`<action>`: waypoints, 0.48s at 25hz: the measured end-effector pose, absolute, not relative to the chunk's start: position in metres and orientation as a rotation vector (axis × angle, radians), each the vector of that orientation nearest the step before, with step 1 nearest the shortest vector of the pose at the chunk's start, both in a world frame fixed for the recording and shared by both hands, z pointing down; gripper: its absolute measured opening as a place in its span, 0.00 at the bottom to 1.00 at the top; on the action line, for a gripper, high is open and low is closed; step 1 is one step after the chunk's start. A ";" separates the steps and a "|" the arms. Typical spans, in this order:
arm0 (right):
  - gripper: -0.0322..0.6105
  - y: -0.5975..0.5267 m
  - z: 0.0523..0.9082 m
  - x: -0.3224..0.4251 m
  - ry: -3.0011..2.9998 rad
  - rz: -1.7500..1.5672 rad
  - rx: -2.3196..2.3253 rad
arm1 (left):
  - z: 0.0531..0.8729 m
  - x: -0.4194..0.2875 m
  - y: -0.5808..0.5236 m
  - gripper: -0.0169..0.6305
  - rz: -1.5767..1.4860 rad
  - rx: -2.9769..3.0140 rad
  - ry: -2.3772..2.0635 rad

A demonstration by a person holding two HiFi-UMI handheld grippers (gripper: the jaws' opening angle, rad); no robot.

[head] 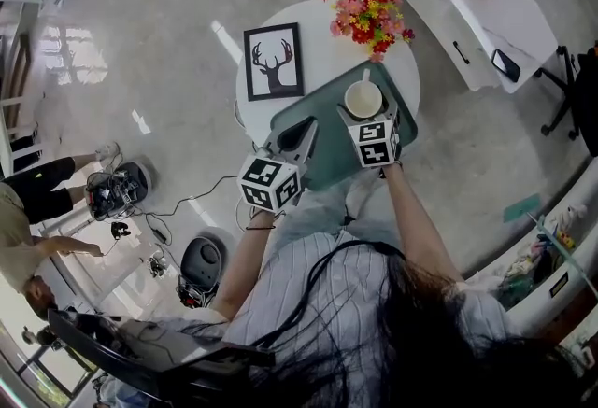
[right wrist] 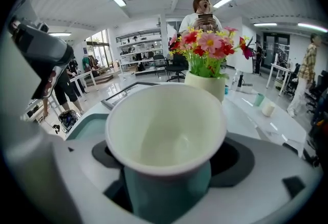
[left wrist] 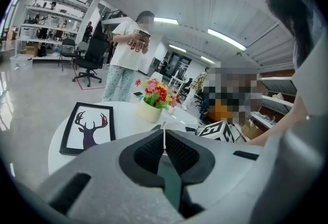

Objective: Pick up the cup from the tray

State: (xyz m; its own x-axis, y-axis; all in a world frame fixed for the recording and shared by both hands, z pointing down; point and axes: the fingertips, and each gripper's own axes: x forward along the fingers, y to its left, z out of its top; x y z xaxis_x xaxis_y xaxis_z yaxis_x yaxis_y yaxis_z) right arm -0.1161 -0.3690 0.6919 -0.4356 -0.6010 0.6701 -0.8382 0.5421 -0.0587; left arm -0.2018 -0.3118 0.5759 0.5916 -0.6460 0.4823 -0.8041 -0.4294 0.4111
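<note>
Right hand-held gripper (right wrist: 166, 182): pinching the cup, one dark pad pressing on each side of its teal body, approx. halfway down.
Cup (right wrist: 165, 130): standing upright btwn those jaws, open mouth facing up, white inside, nothing showing in it. In the head view it is sitting over the tray's far right corner.
Cup vs tray: base is hiding behind the jaws, so it may be resting on the tray or hanging just above it; can't tell which.
Tray (head: 327, 165): green, lying on the tabletop's near edge, w/ its near corner overhanging that edge toward the person.
Left hand-held gripper (left wrist: 164, 148): jaws pressing together, pads meeting along one thin line, gripping nothing. In the head view it is hovering over the tray's left corner, well apart from the cup.
Tabletop (head: 322, 42): round, white, carrying tray, picture and flowers.
Deer picture (head: 273, 61): black frame, lying flat at the tabletop's left edge, just beside the tray's left corner.
Flowers (head: 367, 16): red, pink and yellow, standing in a pale pot (right wrist: 205, 84) at the tabletop's far right edge, just behind the cup.
Bkgd: a person (left wrist: 125, 56) in a white top is standing beyond the tabletop, holding sth up w/ both hands.
</note>
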 end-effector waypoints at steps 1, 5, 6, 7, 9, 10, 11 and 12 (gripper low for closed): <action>0.71 -0.369 0.692 -0.116 -2.187 0.516 1.161 | 0.577 -0.202 -0.311 0.05 0.336 2.206 -1.142; 0.71 -0.369 0.692 -0.114 -2.190 0.500 1.161 | 0.577 -0.201 -0.307 0.05 0.340 2.208 -1.129; 0.71 -0.369 0.691 -0.114 -2.188 0.498 1.160 | 0.577 -0.201 -0.307 0.05 0.340 2.208 -1.127; 0.71 -0.368 0.691 -0.114 -2.187 0.497 1.158 | 0.577 -0.201 -0.306 0.05 0.341 2.208 -1.125; 0.71 -0.368 0.691 -0.115 -2.186 0.493 1.151 | 0.577 -0.202 -0.305 0.05 0.343 2.208 -1.125; 0.71 -0.367 0.691 -0.115 -2.184 0.490 1.148 | 0.578 -0.203 -0.304 0.05 0.343 2.207 -1.126; 0.71 -0.366 0.690 -0.114 -2.182 0.485 1.147 | 0.578 -0.204 -0.304 0.05 0.343 2.206 -1.128; 0.71 -0.364 0.689 -0.114 -2.180 0.479 1.148 | 0.578 -0.205 -0.303 0.05 0.343 2.204 -1.131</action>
